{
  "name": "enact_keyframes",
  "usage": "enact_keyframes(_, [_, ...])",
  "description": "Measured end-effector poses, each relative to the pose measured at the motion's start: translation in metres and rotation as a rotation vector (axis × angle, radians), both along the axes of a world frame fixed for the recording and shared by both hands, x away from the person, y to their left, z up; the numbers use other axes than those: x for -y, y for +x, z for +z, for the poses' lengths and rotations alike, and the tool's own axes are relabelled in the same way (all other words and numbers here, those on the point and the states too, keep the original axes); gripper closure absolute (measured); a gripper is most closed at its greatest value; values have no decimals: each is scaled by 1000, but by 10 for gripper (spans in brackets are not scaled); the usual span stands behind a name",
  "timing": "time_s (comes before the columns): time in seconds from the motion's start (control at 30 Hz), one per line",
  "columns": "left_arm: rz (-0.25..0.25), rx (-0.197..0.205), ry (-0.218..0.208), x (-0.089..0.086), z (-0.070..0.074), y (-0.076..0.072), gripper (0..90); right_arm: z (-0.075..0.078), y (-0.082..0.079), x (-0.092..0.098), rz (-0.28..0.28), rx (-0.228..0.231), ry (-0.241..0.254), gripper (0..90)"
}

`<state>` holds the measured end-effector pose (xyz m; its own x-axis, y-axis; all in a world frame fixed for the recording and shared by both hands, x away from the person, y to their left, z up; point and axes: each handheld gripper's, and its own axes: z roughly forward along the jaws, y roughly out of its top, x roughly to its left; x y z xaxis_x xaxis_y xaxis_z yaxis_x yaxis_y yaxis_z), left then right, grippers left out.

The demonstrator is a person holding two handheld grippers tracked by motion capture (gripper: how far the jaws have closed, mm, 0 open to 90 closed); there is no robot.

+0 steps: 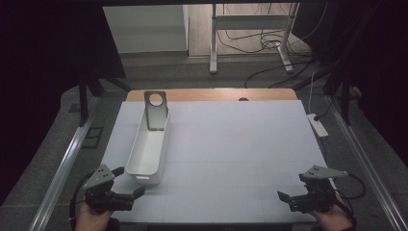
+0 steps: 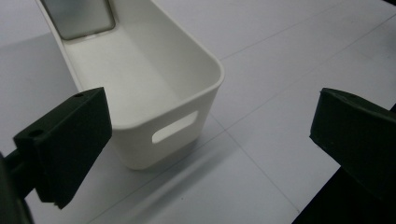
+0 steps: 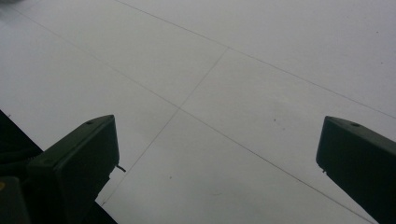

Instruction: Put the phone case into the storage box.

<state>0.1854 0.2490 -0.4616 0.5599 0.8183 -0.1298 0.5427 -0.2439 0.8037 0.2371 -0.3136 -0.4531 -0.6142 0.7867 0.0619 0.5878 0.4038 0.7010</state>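
The white bin (image 1: pixel 148 147) sits on the surface's left side, long axis running near-to-far with a grey plate (image 1: pixel 156 109) leaning at its far end, just beyond the left tongs (image 1: pixel 129 183), while the right tongs (image 1: pixel 291 191) are well apart; both gape wide, empty.

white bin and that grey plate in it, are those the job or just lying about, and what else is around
In the job:
white bin
grey plate with a round hole, leaning inside the bin's far end
left gripper, open, nearest the bin

Lying about:
power strip at the table's right edge
right gripper, open over bare table
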Motion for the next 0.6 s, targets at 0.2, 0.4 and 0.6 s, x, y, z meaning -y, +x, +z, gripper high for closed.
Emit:
enact_keyframes(0.2, [7, -21, 28, 1, -5, -2, 0, 0, 0, 0, -1, -2, 0, 0])
enact_keyframes(0.4, [10, -39, 44, 1, -8, -2, 0, 0, 0, -1, -1, 0, -2, 0])
enact_keyframes(0.6, [15, -55, 43, 1, -9, 0, 6, 0, 0, -1, 1, -4, -4, 0])
